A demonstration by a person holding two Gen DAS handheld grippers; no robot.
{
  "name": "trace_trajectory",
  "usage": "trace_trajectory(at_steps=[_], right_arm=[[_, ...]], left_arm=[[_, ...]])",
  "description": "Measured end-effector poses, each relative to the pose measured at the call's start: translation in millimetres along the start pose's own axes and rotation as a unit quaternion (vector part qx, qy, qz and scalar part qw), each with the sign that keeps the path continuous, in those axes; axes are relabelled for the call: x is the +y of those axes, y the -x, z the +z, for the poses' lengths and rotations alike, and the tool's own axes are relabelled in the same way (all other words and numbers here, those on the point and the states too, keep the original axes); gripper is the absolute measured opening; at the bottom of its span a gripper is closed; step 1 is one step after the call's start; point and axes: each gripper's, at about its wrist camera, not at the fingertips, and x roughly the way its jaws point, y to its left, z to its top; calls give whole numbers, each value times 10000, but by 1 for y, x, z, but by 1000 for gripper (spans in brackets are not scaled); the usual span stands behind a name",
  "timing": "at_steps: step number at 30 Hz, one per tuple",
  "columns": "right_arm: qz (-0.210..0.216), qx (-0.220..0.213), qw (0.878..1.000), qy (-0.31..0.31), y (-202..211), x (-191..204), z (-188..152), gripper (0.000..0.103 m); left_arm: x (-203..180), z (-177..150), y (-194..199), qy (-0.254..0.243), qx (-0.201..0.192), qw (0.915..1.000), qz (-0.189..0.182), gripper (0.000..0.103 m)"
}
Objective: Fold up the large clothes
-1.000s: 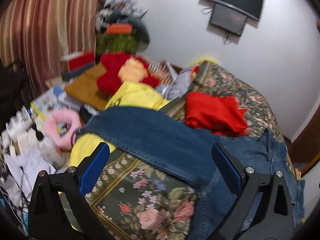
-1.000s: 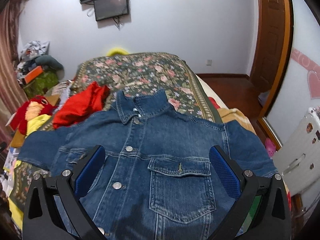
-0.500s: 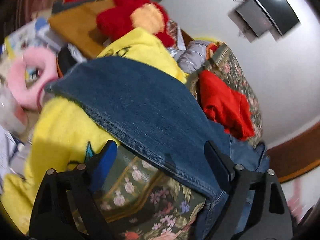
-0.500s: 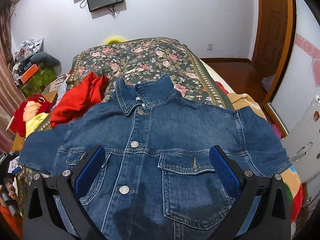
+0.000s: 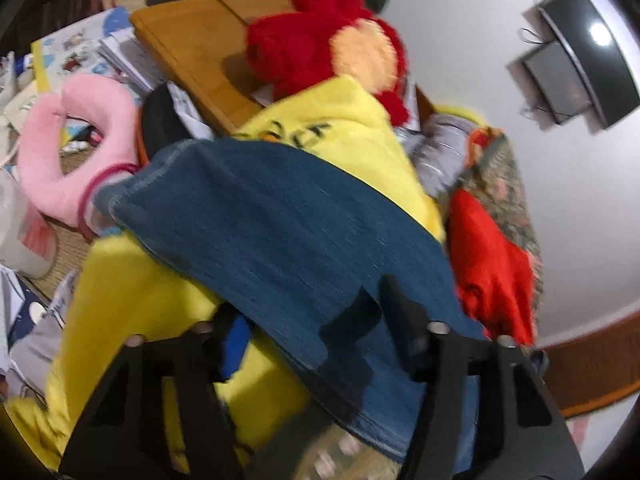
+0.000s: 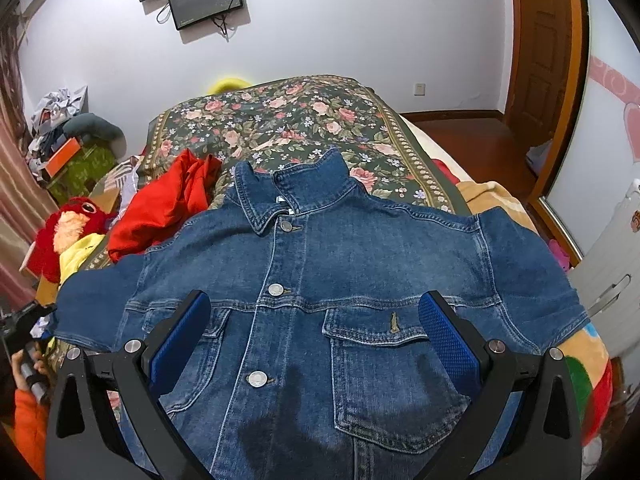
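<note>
**Inspector:** Location of the garment?

**Assistant:** The denim jacket [image 6: 320, 288] lies front-up on the bed [image 6: 280, 120], over a floral bedspread, buttoned, collar toward the far wall. Both short sleeves are spread outward. A red garment [image 6: 164, 204] is bunched beside its left shoulder.

**Inspector:** Left tool?

**Assistant:** The left tool [image 5: 312, 332] sits at the left sleeve [image 5: 280, 232]. The sleeve's hem edge lies between its fingers, one finger above the cloth and the blue pad below. The jaws are closing; the picture is blurred, and I see no firm clamp on the denim.

**Inspector:** Right tool?

**Assistant:** The right tool [image 6: 314, 328] hovers above the jacket's chest, jaws wide apart, nothing between the pads, over the pocket area.

**Inspector:** Surroundings?

**Assistant:** Under the sleeve, a yellow cloth [image 5: 132, 292]. Beyond it, a red plush toy [image 5: 320, 36], a pink neck pillow [image 5: 76, 148] and a wooden board [image 5: 192, 48].
</note>
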Motion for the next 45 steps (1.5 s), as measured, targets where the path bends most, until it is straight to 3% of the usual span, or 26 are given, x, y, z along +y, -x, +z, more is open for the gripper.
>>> trace_trajectory(at_steps=[3,5,7,9,16,20,26,31,35,41,45], right_arm=[[45,-26,10000,-41,2,-2,-1,103],[58,-49,9999,-67,4,-4,-1,103],[85,-83,9999,-93,6,-7,0,103],[104,-135,9998,-128,9,-10,0,103],[148,-293,9994,-119,16,-18,1,103],[136,-376,9992,-2,20,-22,-1,103],[140,-415,9990,59,24,-39,-5,103],[162,-440,9989,-61,27,-58,-7,103],[126,-404,9990,-103,26,-71,-10,103],[-72,-315,9994,104,25,-82,-20,103],[-81,-270,9995,152,26,-87,-25,103]], left_arm=[[-4,6,-3,-167,-76,9990,403,38],[-13,7,0,-399,-133,9966,712,23],[-27,9,7,-725,-195,9925,968,16],[-42,11,22,-962,-366,9898,980,13],[-123,8,83,-1868,-866,9776,426,9],[-181,-10,114,-2407,-1051,9648,-91,8],[-268,-59,142,-3200,-1065,9378,-823,8],[-329,-116,138,-3777,-779,9148,-1204,8],[-361,-170,119,-4262,-416,8947,-1267,8],[-380,-254,86,-4763,330,8690,-1295,8],[-378,-305,60,-5064,871,8511,-1081,8]])
